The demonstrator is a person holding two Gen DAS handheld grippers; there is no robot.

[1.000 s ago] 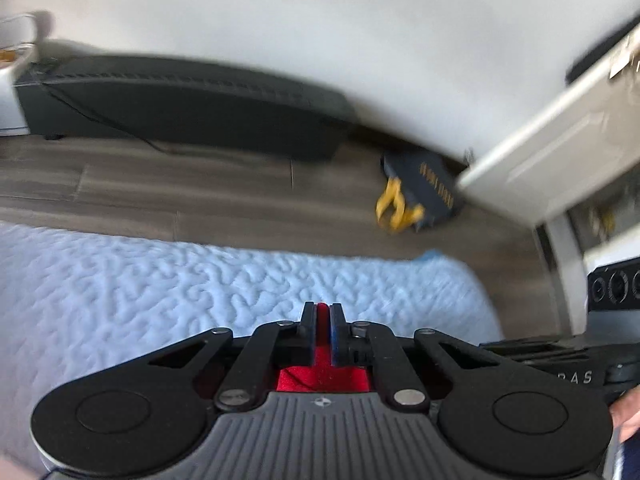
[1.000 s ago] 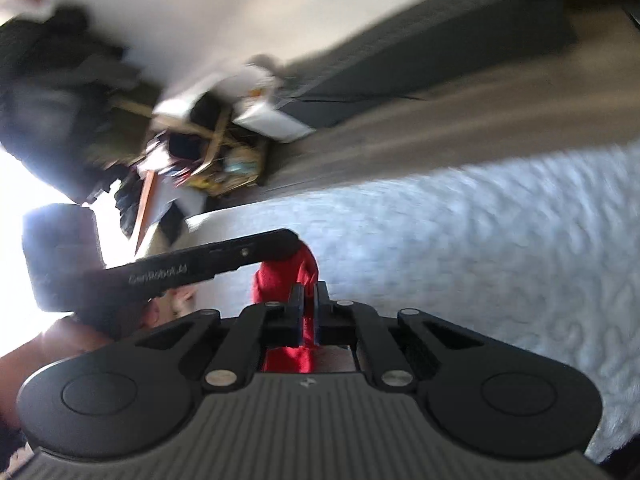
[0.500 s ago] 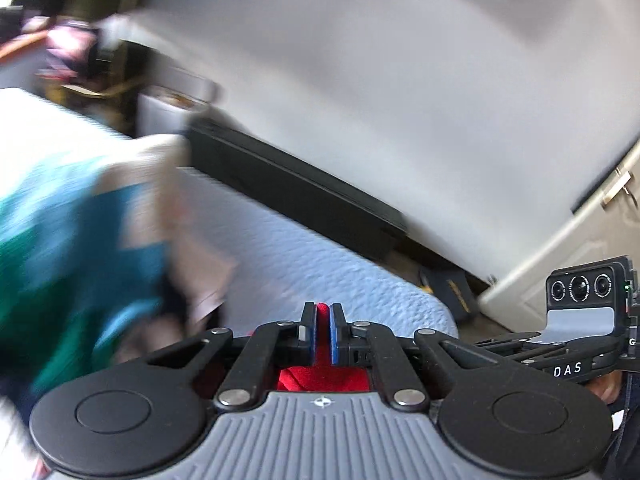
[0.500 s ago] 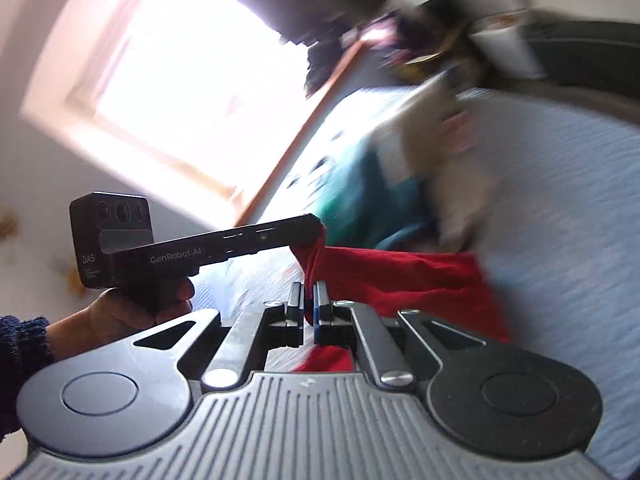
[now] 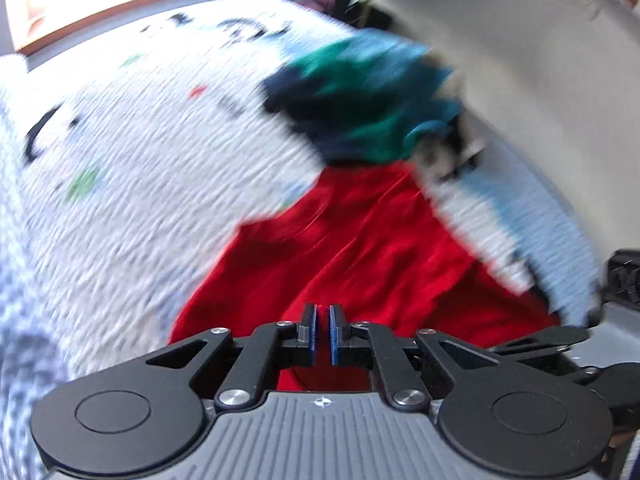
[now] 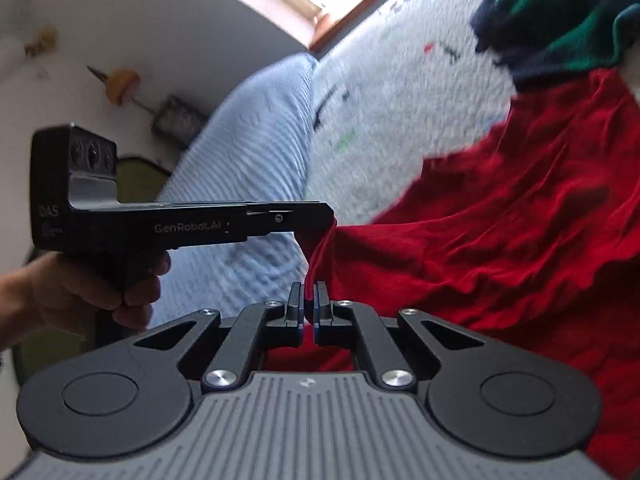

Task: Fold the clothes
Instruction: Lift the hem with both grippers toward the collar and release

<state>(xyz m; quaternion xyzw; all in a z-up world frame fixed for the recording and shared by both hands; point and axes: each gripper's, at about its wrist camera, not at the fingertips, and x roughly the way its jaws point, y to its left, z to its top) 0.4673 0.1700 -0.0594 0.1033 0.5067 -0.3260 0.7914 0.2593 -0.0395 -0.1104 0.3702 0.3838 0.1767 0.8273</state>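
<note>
The red garment (image 5: 372,248) lies spread on the white patterned bedcover (image 5: 152,152), just below a green-blue clothes pile (image 5: 360,92). My left gripper (image 5: 322,334) & right gripper (image 6: 307,307), fingers narrow, each pinch its near edge. No fold visible yet; I judge folding all left.

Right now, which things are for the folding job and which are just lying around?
For the job:
- red garment, spread on the bed
- left gripper, fingers pinching its edge
- right gripper, fingers pinching its edge too

Just lying about:
- green and blue clothes pile
- white patterned bedcover
- light blue blanket
- wooden window ledge
</note>
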